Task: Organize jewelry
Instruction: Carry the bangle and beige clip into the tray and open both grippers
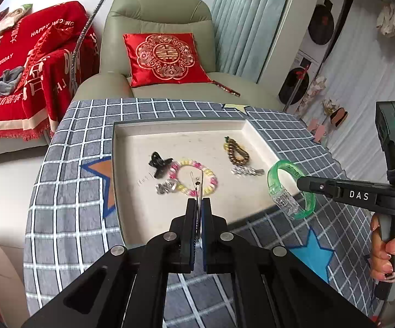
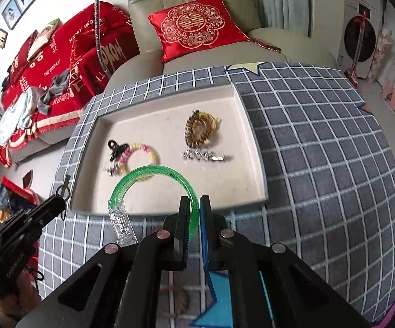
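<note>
A cream tray (image 1: 131, 169) lies on the checked tablecloth. In it are a black claw clip (image 1: 157, 164), a pink-and-yellow bead bracelet (image 1: 211, 180), a brown bead bracelet (image 1: 237, 151) and two silver clips (image 1: 245, 170). My left gripper (image 1: 199, 202) is shut on a thin metal hairpin (image 1: 199, 184) and holds it above the tray's near half. My right gripper (image 2: 194, 199) is shut on a green translucent bangle (image 2: 153, 169) with a clear section, above the tray's near edge (image 2: 170, 207). The left gripper (image 2: 60, 199) shows at the left edge of the right wrist view.
The round table (image 1: 69, 191) has a grey checked cloth with star patches. Behind it stands a green armchair (image 1: 156, 13) with a red cushion (image 1: 164, 57). A red-covered sofa (image 1: 19, 68) is at the left. A hand (image 1: 391, 248) grips the right tool.
</note>
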Tool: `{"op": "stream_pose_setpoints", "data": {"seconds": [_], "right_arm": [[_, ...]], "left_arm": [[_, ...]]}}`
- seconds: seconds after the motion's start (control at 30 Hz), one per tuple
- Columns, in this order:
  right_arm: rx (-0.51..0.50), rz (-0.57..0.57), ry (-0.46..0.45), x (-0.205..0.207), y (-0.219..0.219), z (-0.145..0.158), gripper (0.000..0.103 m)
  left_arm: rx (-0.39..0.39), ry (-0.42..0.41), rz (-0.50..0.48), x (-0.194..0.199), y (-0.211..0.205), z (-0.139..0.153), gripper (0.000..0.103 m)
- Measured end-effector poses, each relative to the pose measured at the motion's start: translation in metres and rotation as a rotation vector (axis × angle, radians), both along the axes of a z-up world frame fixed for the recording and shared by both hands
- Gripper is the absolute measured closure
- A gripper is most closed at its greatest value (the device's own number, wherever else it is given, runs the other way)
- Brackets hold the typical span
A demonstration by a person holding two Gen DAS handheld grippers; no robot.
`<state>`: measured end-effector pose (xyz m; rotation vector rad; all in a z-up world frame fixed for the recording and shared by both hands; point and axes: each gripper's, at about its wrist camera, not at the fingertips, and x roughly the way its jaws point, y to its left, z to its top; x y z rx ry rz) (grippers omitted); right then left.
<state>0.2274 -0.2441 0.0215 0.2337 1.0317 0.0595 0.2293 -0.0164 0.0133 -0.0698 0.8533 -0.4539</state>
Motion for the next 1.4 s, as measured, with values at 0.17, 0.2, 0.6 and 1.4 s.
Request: {"op": "stream_pose_setpoints", "data": {"seconds": [0.17, 0.2, 0.6, 1.4], "right_arm": [[-0.019, -0.006, 0.021, 0.029, 0.006, -0.011, 0.095], [-0.016, -0.007, 0.034, 0.035, 0.007, -0.016, 0.095], [-0.006, -0.034, 0.141, 0.061, 0.001, -0.064, 0.095], [-0.137, -0.066, 0.069, 0.1, 0.0, -0.071, 0.095]], "left_arm": [[0.043, 0.021, -0.007, 0.025, -0.002, -0.013, 0.085], [0.045, 0.029, -0.01, 0.027, -0.002, -0.015, 0.086], [0.084, 0.14, -0.072, 0.052, -0.013, -0.051, 0.086], [0.211, 0.085, -0.011, 0.085, -0.036, -0.071, 0.085]]}}
